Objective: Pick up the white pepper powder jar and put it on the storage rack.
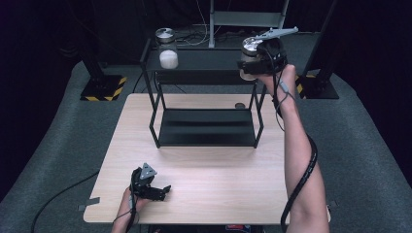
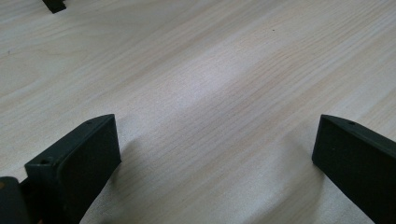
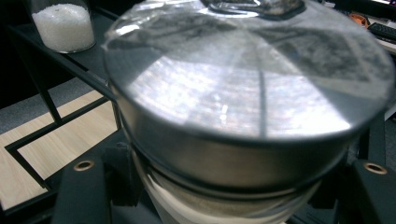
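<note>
Honestly couldn't read a single word, label, brand or number anywhere; nothing printed was legible in any of the three views.

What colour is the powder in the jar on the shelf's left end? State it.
White, clearest in the right gripper view: the powder fills the jar.

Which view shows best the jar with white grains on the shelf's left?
The high view: the jar stands whole on the rack's top shelf, lid on. The right gripper view catches just its lower part in a corner. The left gripper view faces the table.
</note>
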The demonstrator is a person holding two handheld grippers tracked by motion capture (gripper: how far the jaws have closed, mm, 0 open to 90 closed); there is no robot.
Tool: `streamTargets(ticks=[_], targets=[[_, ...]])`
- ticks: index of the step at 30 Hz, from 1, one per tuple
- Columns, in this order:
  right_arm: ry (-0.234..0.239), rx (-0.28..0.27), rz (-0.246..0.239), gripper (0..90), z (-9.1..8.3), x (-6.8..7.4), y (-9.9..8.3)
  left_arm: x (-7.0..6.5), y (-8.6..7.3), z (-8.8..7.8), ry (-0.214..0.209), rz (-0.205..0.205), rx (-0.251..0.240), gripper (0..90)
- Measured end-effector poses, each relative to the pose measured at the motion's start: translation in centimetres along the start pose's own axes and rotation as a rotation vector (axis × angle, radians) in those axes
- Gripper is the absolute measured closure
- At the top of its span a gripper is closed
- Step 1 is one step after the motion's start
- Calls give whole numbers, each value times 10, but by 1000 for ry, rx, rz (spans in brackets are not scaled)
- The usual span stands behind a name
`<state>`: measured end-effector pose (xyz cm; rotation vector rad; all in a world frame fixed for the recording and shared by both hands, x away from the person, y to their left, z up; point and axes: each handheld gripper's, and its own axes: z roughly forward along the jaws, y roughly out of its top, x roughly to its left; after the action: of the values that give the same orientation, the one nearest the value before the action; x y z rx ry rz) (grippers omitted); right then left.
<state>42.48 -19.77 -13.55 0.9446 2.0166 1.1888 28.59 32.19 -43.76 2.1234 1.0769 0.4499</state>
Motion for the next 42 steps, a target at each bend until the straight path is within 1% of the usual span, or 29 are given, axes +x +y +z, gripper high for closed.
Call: streamTargets(ticks=[6, 15, 20, 27, 36, 39, 42], targets=[[-4, 10, 7, 308, 7, -4, 6, 0, 0, 0, 0, 0, 0, 3], [-14, 25, 35, 308, 19, -13, 11, 0, 0, 0, 0, 0, 0, 4], [-16, 26, 60, 309, 23, -19, 13, 0, 0, 0, 0, 0, 0, 4], [-22, 31, 73, 308, 28, -23, 19, 0, 0, 0, 0, 0, 0, 4], [-30, 57, 81, 309, 39, -25, 27, 0, 0, 0, 0, 0, 0, 4], [-31, 58, 87, 308, 41, -26, 28, 0, 0, 0, 0, 0, 0, 4], [-34, 66, 84, 308, 43, -25, 31, 0, 0, 0, -1, 0, 0, 4]])
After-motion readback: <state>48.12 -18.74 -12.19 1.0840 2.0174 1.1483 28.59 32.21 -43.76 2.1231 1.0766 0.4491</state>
